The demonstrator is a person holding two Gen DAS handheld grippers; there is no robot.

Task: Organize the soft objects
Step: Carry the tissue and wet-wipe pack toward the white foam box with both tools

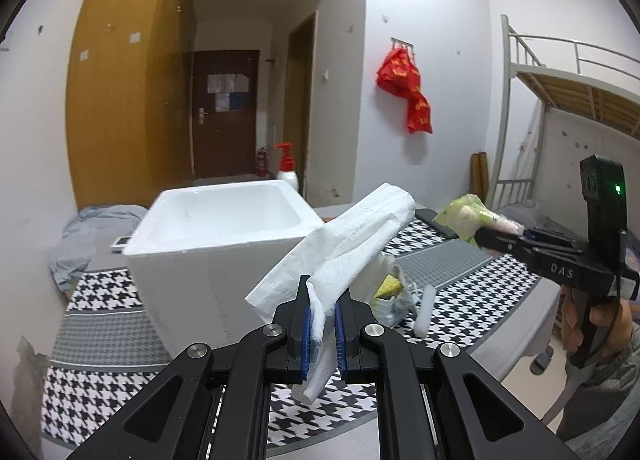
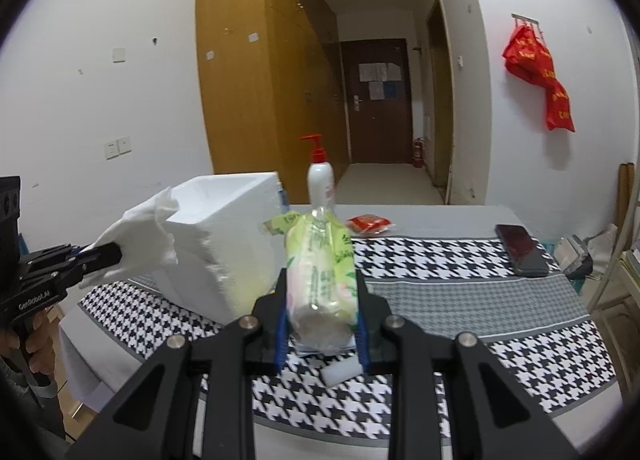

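A: Tissue point(image 1: 344, 244), white and crumpled, is clamped in the left hand-held gripper point(image 1: 323, 324). Its blue pads are closed tight on the folded paper, and the loose end sticks up and forward.

B: Where is it relative to the box point(image 1: 224, 256)?

A: Just beside the white foam box, near its front corner and above the tabletop point(image 1: 100, 324) with the houndstooth cloth. In the right wrist view the tissue's free end overlaps the box's near rim; I cannot tell whether they touch.

B: And the right hand-held gripper point(image 2: 322, 324)?

A: Partly closed on a pack point(image 2: 320, 272) of soft tissues in a green and clear wrapper. The pads press both sides of it, and the pack stands up between the fingers, lifted off the cloth.

B: What lies under them?

A: A small white roll point(image 2: 340, 374) lies on the cloth right below the right hand-held gripper. From the left wrist, a small heap with a yellow piece point(image 1: 390, 286) sits on the cloth by the box.

B: Anything farther back?

A: A white pump bottle point(image 2: 320, 176) with a red top stands behind the box, a red packet point(image 2: 368, 224) lies to its right, and a dark phone point(image 2: 522, 250) rests near the tabletop's right edge. A red bag point(image 2: 538, 80) hangs on the wall.

B: Is the person visible?

A: Only a hand point(image 1: 608, 316) gripping the right handle.
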